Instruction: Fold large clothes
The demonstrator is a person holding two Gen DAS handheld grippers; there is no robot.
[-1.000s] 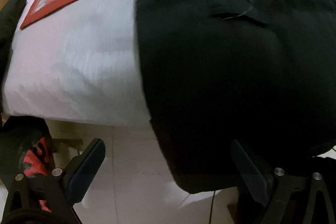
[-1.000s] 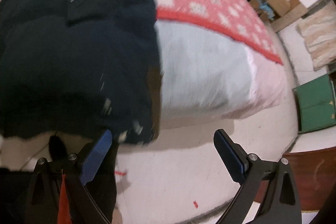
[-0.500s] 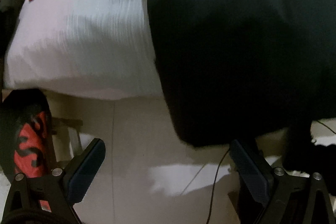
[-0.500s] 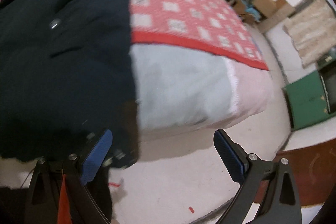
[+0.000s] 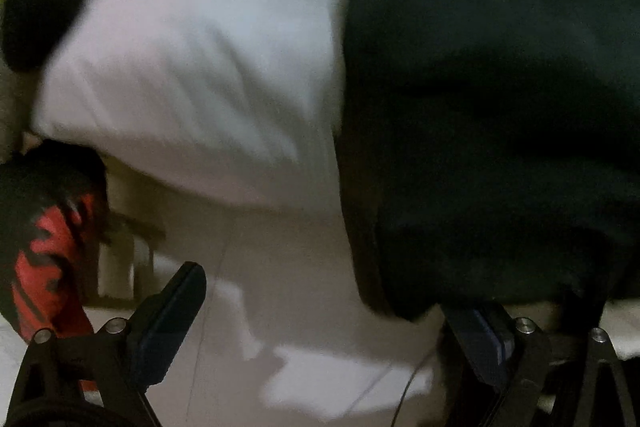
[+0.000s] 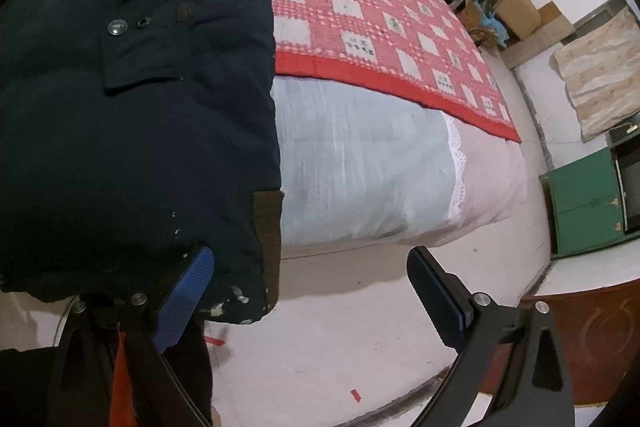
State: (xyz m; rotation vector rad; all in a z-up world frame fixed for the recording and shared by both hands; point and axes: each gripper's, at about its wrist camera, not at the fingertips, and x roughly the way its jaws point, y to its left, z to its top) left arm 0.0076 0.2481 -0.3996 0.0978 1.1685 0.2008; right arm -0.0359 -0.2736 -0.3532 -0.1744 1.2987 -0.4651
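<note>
Both jaws stand wide apart with nothing between them: my left gripper (image 5: 324, 311) and right gripper (image 6: 310, 291) each point at the bottom hem of the dark padded jacket (image 6: 136, 131), one at each lower corner. Jacket lies spread flat on the bed (image 6: 360, 163), its hem hanging over the mattress edge toward the floor (image 6: 340, 327); the pocket flap with snaps (image 6: 132, 67) is face up, so front side is showing. On the right, the blue inner pad (image 6: 184, 295) sits just at the hem beside the brown side tab (image 6: 268, 227), touching or nearly so, can't tell which. Left view is motion-blurred (hem edge readable, detail not); its right finger sits under the hanging corner. Progress as I read it: jacket laid out, no fold visible yet, sleeves out of view. Remaining: grab both hem corners, carry them up toward the collar, then the later folds. Checked red quilt (image 6: 380, 19) beyond the jacket is bare, so there's room.
</note>
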